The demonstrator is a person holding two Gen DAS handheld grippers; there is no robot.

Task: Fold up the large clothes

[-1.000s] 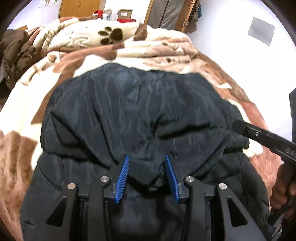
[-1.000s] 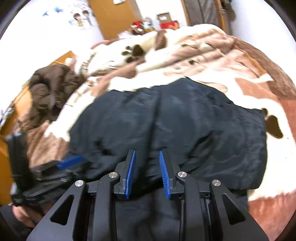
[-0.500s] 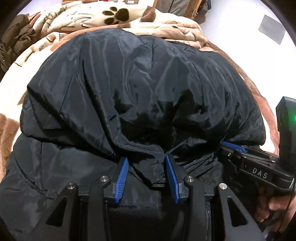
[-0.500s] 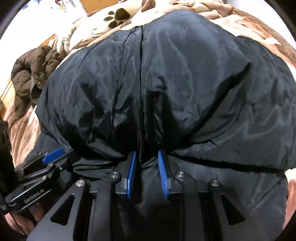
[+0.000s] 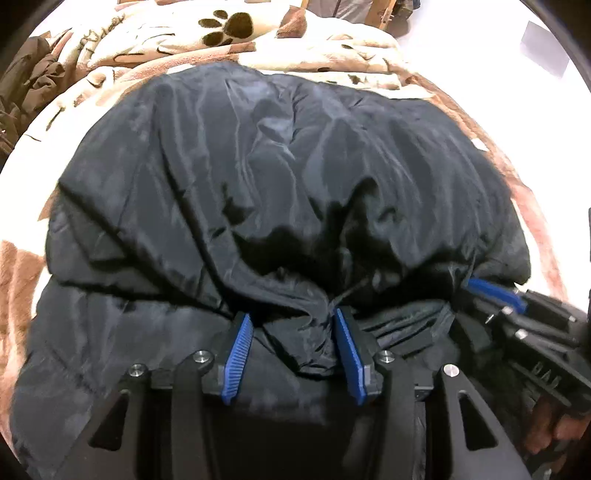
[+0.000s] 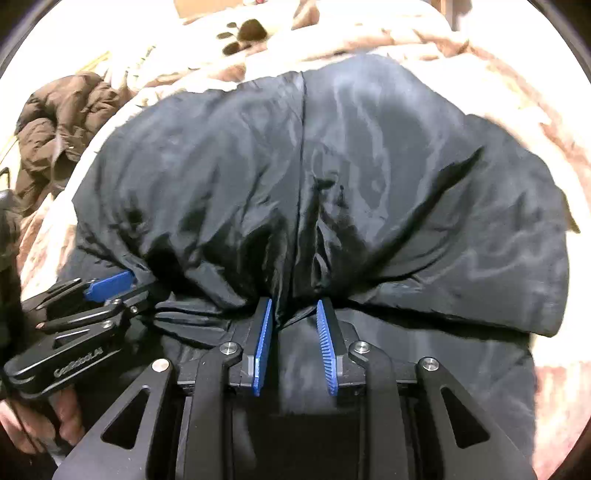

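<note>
A large black puffy jacket (image 5: 277,177) lies on the bed, one half folded over onto the near half. It also fills the right wrist view (image 6: 332,177). My left gripper (image 5: 291,319) holds a bunched fold of the jacket's edge between its blue pads. My right gripper (image 6: 293,308) pinches the jacket's edge beside a seam. Each gripper shows in the other's view, the right gripper (image 5: 495,291) at the right and the left gripper (image 6: 107,286) at the left, both at the same folded edge.
A cream and brown paw-print blanket (image 5: 221,33) covers the bed under the jacket. A crumpled brown jacket (image 6: 62,125) lies at the bed's left side. A white wall stands at the right (image 5: 480,37).
Both grippers carried the jacket's edge forward over the garment and lowered it, so the folded half now lies on the near half. In the last half second they drew back slightly.
</note>
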